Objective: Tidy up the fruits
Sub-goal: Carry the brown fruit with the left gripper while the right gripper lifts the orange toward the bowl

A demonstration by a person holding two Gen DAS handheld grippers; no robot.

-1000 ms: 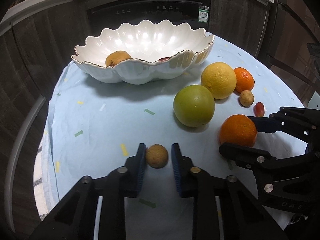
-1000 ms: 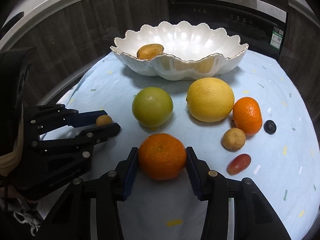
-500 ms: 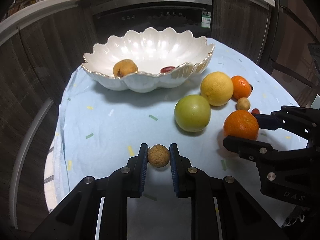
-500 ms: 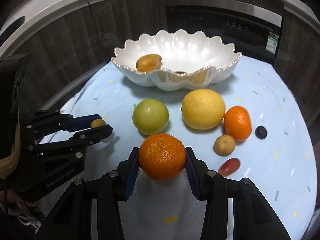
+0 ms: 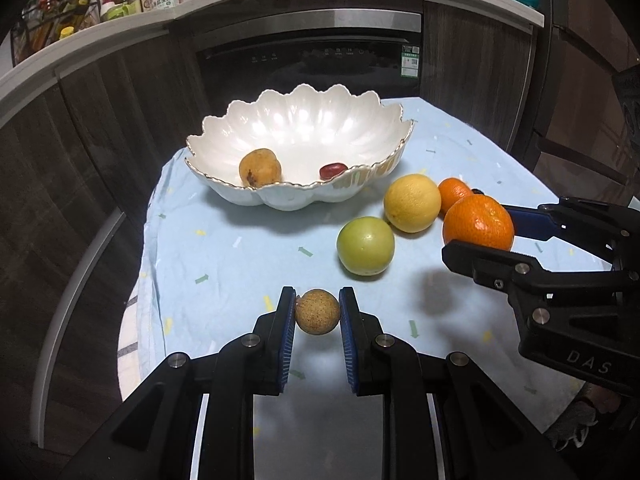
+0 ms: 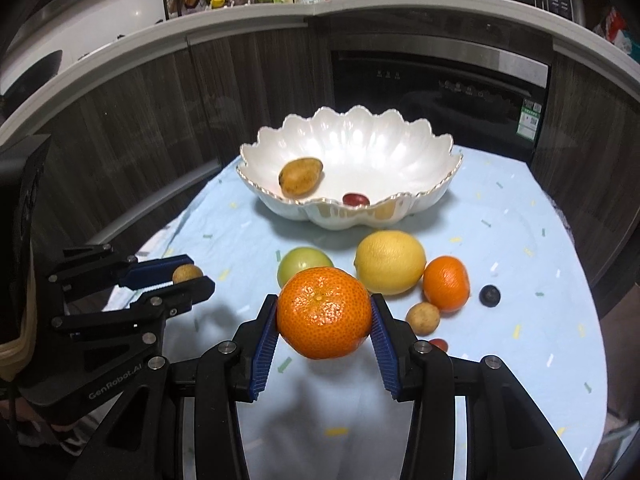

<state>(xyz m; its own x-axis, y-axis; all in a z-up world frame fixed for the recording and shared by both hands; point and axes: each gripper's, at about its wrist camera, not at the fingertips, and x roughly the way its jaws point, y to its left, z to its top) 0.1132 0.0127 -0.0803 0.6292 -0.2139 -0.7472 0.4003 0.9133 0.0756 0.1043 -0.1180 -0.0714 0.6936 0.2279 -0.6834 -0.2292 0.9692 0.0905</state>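
Note:
My left gripper is shut on a small round brown fruit and holds it above the blue cloth; it also shows in the right wrist view. My right gripper is shut on a large orange, lifted off the cloth; it shows in the left wrist view. A white scalloped bowl stands at the back and holds a brown fruit and a red one.
On the cloth lie a green apple, a yellow citrus, a small orange, a small brown fruit, a dark berry and a red grape. Dark cabinets and an oven stand behind the table.
Both grippers have closed on their fruit and risen from the cloth. The small brown fruit and the large orange now hang above the table, and the view is higher.

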